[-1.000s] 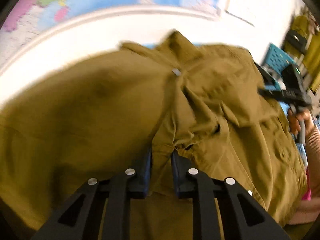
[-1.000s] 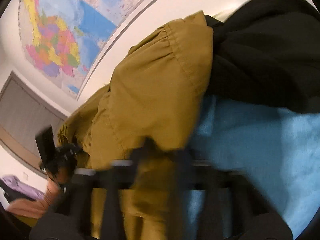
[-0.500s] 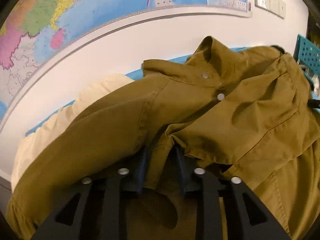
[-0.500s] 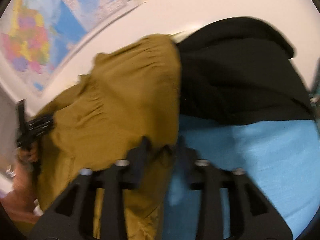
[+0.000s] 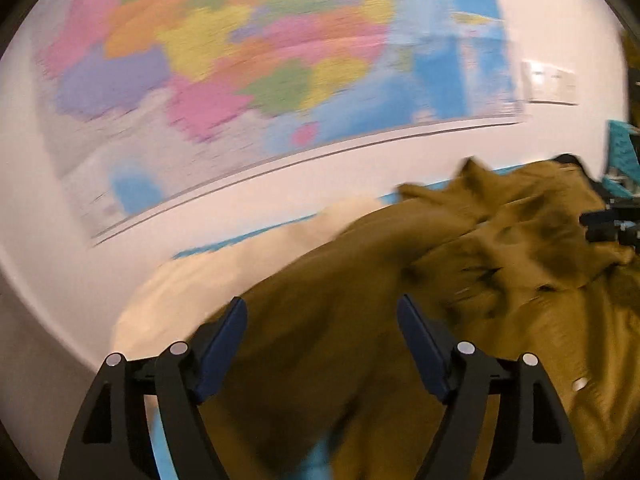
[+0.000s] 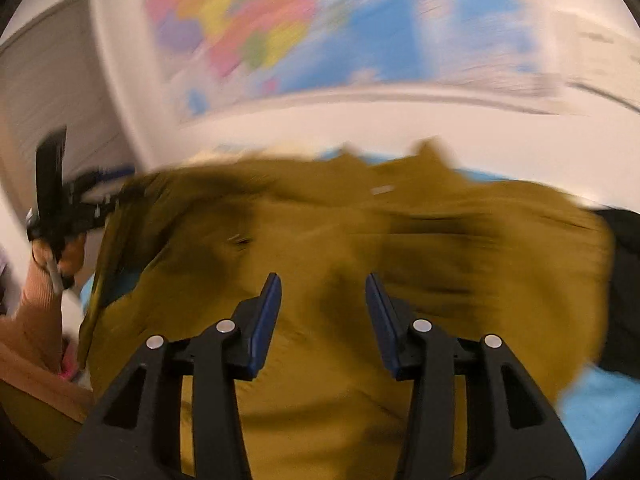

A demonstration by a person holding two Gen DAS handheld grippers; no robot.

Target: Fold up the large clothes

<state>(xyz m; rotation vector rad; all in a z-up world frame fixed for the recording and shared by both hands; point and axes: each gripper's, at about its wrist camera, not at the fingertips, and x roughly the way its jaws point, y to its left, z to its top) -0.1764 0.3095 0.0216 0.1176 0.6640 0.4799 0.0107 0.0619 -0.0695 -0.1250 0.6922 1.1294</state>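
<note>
Left gripper (image 5: 322, 334) spread wide, held nothing. Right gripper (image 6: 323, 312) spread too. Shirt (image 6: 320, 264) lay bunched on blue table (image 6: 600, 404), collar at 12 o'clock. Lumps could get folded in; sleeve could slip off.

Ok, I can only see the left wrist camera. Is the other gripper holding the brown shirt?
Observer: No. In the right wrist view the right gripper has its jaws apart, and the brown shirt lies beyond them, not pinched.
Operator: Is anything next to the shirt?
Observer: Yes, a black garment lies against its right edge.
Operator: Can you see the person's hand?
Observer: Yes, the left hand shows at the far left, beside the shirt's edge.
</note>
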